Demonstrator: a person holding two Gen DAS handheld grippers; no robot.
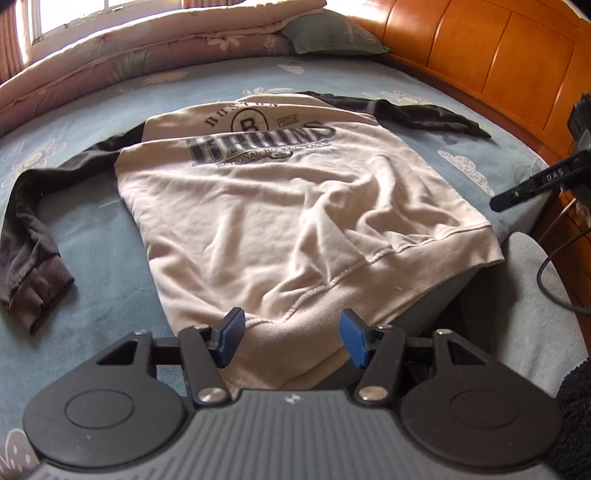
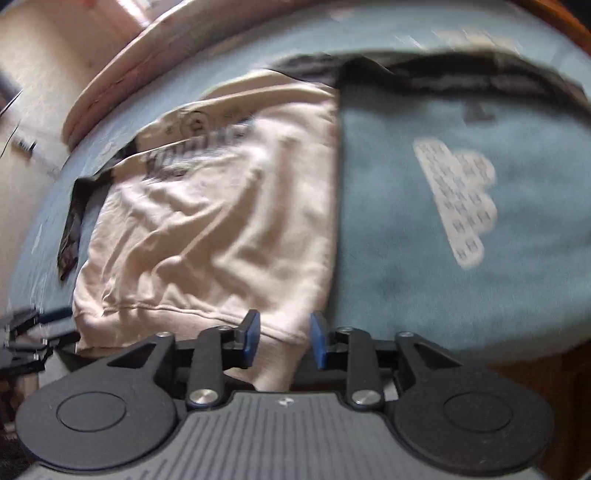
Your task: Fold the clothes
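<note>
A cream sweatshirt (image 1: 266,206) with dark sleeves and a "Bruins" print lies spread flat on the bed, hem toward me. Its left sleeve (image 1: 33,240) bends down the left side; the right sleeve (image 1: 417,110) stretches out to the right. My left gripper (image 1: 291,334) is open, its blue pads either side of the hem's left part. In the blurred right wrist view the sweatshirt (image 2: 207,229) lies left of centre. My right gripper (image 2: 282,338) is open around the hem's right corner (image 2: 284,332). The right gripper's finger (image 1: 532,184) shows at the right edge of the left wrist view.
The bed has a blue floral sheet (image 1: 110,229). A folded pink quilt (image 1: 122,55) and a green pillow (image 1: 332,33) lie at the far end. A wooden headboard (image 1: 498,66) runs along the right. A black cable (image 1: 554,280) hangs past the bed's right edge.
</note>
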